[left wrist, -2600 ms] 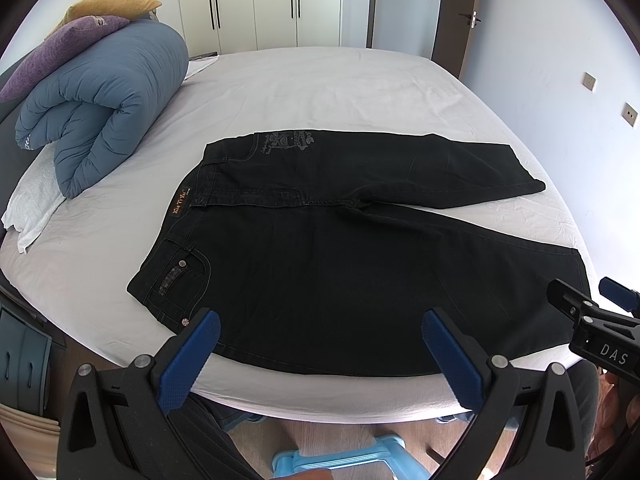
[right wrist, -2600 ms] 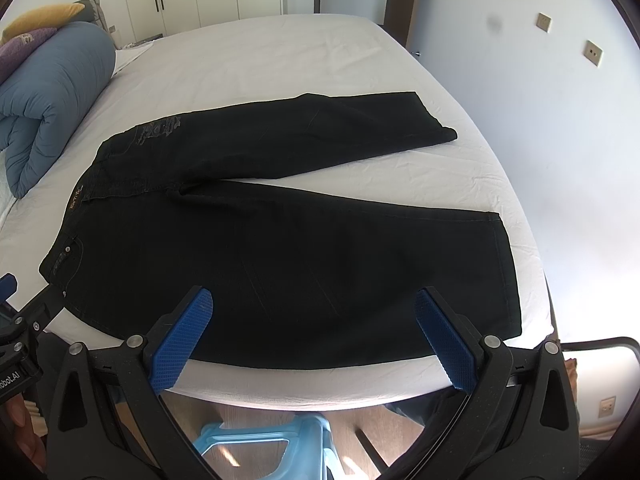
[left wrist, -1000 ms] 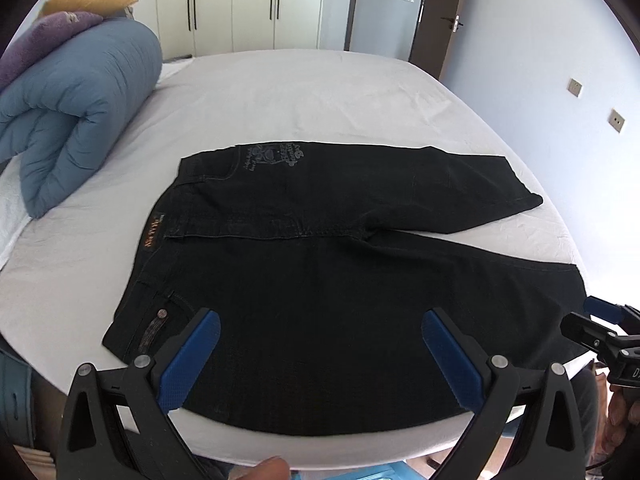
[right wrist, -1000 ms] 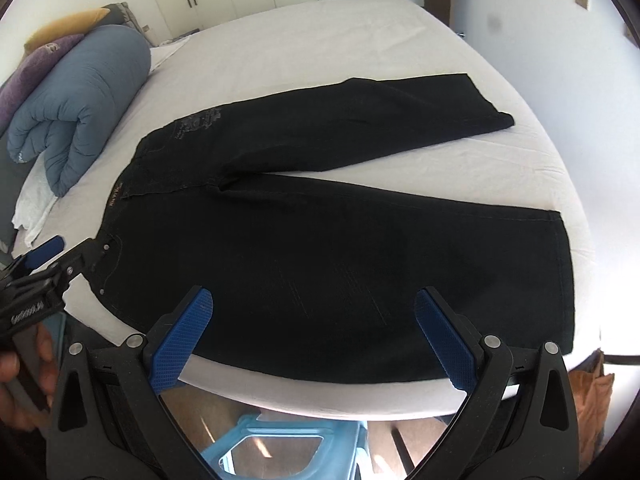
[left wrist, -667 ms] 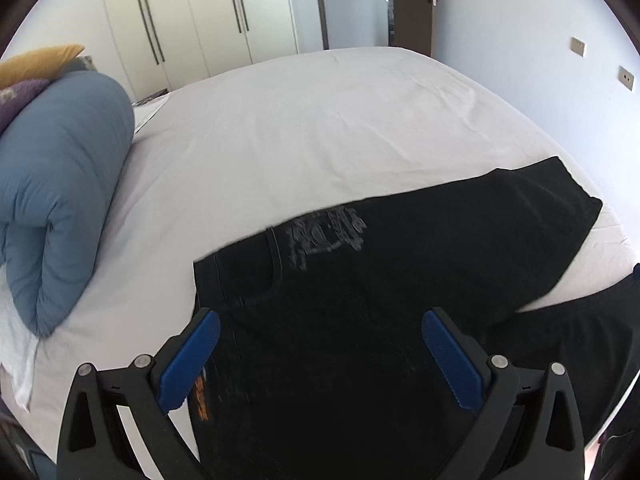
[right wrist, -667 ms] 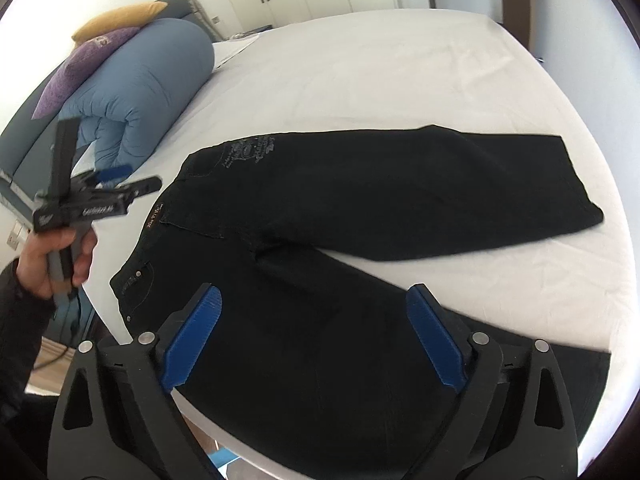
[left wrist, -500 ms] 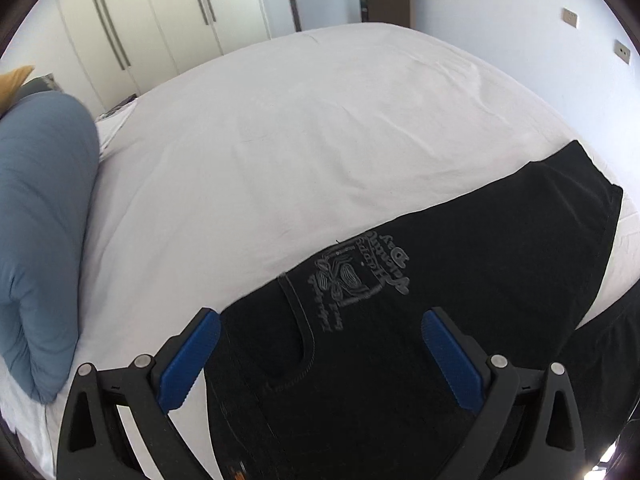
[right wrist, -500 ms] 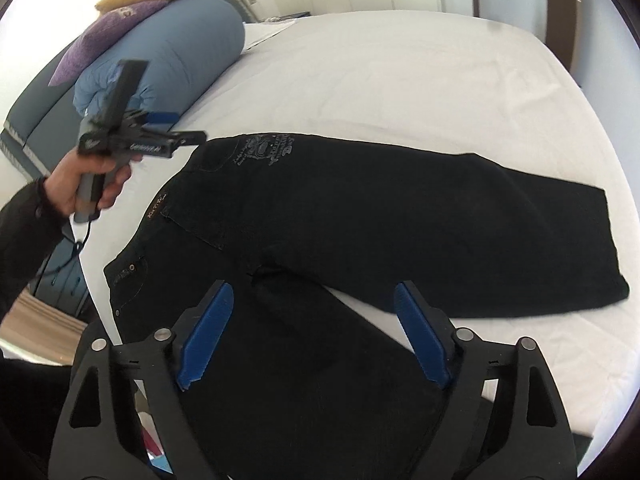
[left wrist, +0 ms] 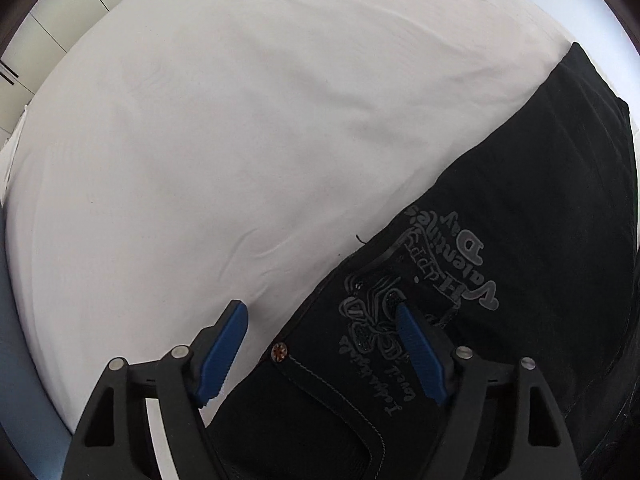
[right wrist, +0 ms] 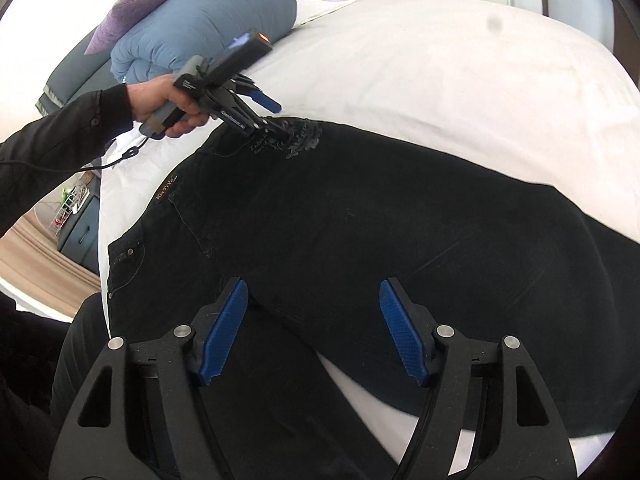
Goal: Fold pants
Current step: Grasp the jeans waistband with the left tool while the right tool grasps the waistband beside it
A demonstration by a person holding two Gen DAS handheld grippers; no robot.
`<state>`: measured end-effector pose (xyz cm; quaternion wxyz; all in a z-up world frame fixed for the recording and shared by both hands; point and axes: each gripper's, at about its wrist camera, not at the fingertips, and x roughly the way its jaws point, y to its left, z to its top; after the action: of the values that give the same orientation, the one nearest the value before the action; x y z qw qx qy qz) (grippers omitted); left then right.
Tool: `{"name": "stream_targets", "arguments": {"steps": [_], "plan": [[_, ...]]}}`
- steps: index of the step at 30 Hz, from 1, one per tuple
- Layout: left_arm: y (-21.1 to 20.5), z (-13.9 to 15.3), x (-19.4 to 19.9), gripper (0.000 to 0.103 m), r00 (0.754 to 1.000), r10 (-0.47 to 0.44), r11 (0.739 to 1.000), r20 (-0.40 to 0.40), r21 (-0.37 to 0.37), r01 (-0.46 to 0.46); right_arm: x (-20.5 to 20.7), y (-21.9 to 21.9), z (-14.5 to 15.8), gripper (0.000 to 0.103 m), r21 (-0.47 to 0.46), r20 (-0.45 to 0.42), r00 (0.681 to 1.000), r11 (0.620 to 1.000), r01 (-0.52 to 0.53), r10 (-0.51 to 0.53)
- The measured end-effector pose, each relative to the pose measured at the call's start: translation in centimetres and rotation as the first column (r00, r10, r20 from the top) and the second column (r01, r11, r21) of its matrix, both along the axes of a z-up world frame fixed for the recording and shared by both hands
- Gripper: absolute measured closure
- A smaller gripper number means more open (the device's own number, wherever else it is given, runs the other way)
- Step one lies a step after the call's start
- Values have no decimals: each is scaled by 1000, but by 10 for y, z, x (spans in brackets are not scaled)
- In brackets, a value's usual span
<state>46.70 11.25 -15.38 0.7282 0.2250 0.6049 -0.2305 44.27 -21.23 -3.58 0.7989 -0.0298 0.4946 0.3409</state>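
Note:
Black pants [right wrist: 360, 216] lie spread flat on the white bed [right wrist: 440, 60], waist to the left, two legs to the right. My left gripper [left wrist: 320, 312] is open low over the far waist corner of the pants [left wrist: 500, 280], astride its edge beside a grey print [left wrist: 440, 276] and a rivet [left wrist: 279, 351]. It also shows in the right wrist view [right wrist: 276, 118], held by a hand. My right gripper [right wrist: 314, 292] is open above the crotch area, where the legs part.
A rolled blue duvet [right wrist: 200, 28] with purple and yellow pillows lies at the bed's head. White wardrobes [left wrist: 24, 52] stand behind the bed. A grey cabinet [right wrist: 78, 236] stands beside the bed at left.
Both grippers have moved forward from the bed's near edge. The left one has come down onto the far waist corner. The right one has come down over the crotch.

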Motion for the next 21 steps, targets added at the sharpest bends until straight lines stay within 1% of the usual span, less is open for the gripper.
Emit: {"name": "stream_targets", "arguments": {"steps": [1, 2, 4, 6, 7, 8, 9, 11, 12, 13, 15, 17, 18, 20, 21], "plan": [[3, -2, 1, 24, 1000, 11, 1000, -14, -12, -11, 3, 0, 0, 35, 0, 0, 1000, 1000, -6, 6], [6, -3, 2, 25, 1000, 21, 999, -22, -28, -22, 7, 1, 1, 38, 1, 2, 1000, 1000, -13, 13], [10, -2, -1, 32, 999, 25, 998, -34, -50, -27, 12, 3, 1, 42, 1, 7, 999, 999, -33, 33], [13, 0, -5, 49, 999, 23, 998, -39, -59, -25, 18, 4, 6, 42, -8, 17, 998, 998, -55, 55], [14, 2, -7, 54, 999, 25, 998, -41, -62, -28, 22, 2, 10, 42, -8, 23, 998, 998, -64, 64], [15, 4, -9, 66, 999, 24, 998, -42, -63, -26, 29, 5, 12, 42, -4, 26, 997, 997, -72, 72], [16, 6, -12, 74, 999, 23, 997, -40, -70, -26, 36, 8, 15, 42, -1, 29, 996, 997, -79, 79], [16, 11, -19, 80, 1000, 18, 998, -16, -66, -19, 53, 16, 20, 42, -10, 45, 995, 996, -88, 89], [17, 15, -21, 90, 1000, 17, 998, 13, -53, -16, 60, 21, 22, 42, -17, 53, 994, 995, -94, 95], [18, 18, -25, 90, 999, 18, 999, 37, -48, -16, 69, 27, 25, 43, -26, 64, 992, 994, -103, 104], [20, 27, -36, 90, 995, 20, 998, 95, -53, -15, 85, 34, 30, 48, -43, 70, 991, 992, -115, 118], [22, 37, -52, 90, 986, 13, 999, 164, -51, -5, 103, 47, 31, 49, -84, 79, 986, 987, -138, 144], [23, 39, -69, 90, 981, 9, 999, 195, -47, 0, 109, 52, 31, 49, -102, 82, 984, 984, -150, 158], [25, 46, -86, 91, 968, 2, 999, 251, -42, 9, 124, 64, 27, 49, -138, 76, 979, 974, -179, 191], [29, 53, -86, 91, 962, -2, 999, 275, -37, 12, 130, 70, 25, 49, -158, 77, 976, 969, -190, 204]]}}
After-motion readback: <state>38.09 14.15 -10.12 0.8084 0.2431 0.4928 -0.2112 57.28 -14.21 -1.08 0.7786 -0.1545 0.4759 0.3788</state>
